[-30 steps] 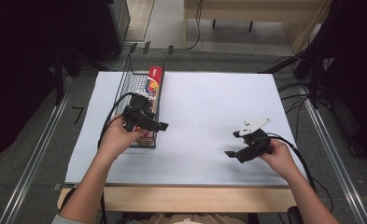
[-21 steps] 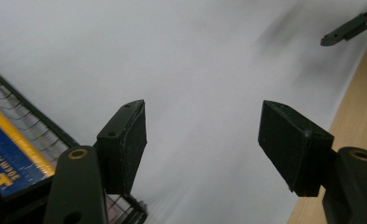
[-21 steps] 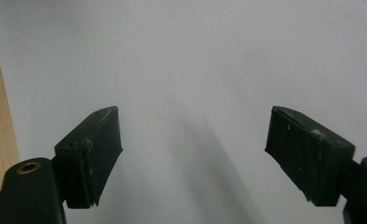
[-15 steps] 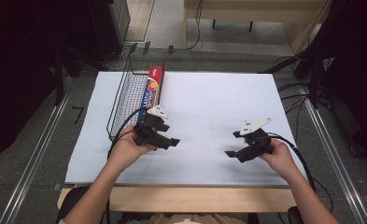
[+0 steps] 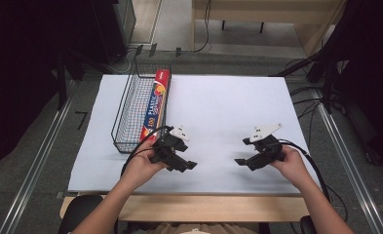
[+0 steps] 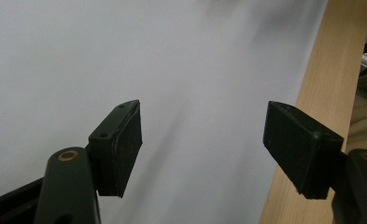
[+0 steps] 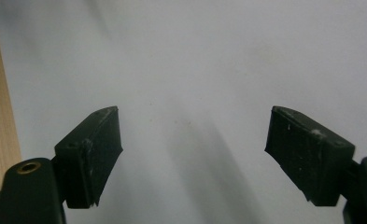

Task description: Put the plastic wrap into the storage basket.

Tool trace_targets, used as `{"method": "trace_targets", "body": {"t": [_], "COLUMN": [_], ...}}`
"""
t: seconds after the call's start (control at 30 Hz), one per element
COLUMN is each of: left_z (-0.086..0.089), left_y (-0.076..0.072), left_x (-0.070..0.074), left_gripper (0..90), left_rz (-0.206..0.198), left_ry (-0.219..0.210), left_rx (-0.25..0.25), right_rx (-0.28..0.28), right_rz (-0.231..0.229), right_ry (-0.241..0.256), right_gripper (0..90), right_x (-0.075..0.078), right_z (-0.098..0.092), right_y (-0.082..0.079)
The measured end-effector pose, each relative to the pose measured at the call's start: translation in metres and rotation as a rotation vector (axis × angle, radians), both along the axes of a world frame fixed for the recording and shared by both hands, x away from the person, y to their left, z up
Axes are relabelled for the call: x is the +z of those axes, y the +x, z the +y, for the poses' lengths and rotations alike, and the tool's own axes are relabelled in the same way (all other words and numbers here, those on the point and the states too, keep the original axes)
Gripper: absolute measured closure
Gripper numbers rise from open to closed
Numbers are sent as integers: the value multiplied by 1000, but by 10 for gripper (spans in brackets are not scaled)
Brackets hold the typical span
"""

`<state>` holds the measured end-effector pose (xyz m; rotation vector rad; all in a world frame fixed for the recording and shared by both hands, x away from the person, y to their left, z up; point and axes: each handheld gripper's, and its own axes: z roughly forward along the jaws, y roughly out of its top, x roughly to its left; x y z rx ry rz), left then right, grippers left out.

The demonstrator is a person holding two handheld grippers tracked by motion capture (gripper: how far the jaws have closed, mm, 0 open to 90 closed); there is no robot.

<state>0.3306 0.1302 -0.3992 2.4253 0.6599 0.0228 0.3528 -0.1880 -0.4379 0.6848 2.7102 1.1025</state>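
We hold both tools low over the near part of the tabletop [image 5: 228, 97], away from the goods, and we judge that this is a resting pose between moves. The left hand-held gripper [image 5: 191, 166] sits just off the near end of the wire basket [image 5: 130, 109]. Its jaws stand wide apart with nothing between them, as the left gripper view shows over bare white sheet and the wooden near edge [image 6: 333, 84]. The right hand-held gripper [image 5: 239, 161] hovers toward the near right part of the tabletop, well apart from the basket. Its jaws are likewise spread and empty above the white sheet in the right gripper view.

The box of plastic wrap [image 5: 156, 105] lies in the basket near the left edge of the tabletop. It runs lengthwise against the basket's right wall, its far end reaching the far rim. We think it lies that way because the narrow basket only takes a long box along its length.

The box is slim and long, mostly dark blue with lettering down its face. It has a red far end and some orange and yellow print near each end. It looks like light cardboard, so we expect it to lift easily with a grip across its narrow width.
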Motion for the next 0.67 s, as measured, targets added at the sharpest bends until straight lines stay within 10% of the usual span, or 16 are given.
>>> {"method": "trace_targets", "body": {"t": [0.47, 0.67], "left_z": [-1, -10], "left_y": [1, 5], "left_x": [-10, -27], "left_gripper": [271, 237], "left_rz": [-2, -53], "left_ry": [1, 71], "left_rx": [-35, -60], "right_rx": [16, 22], "right_rz": [9, 11], "right_ry": [-13, -34], "right_gripper": [188, 188], "right_x": [-2, -5], "right_z": [1, 1], "right_y": [0, 0]}}
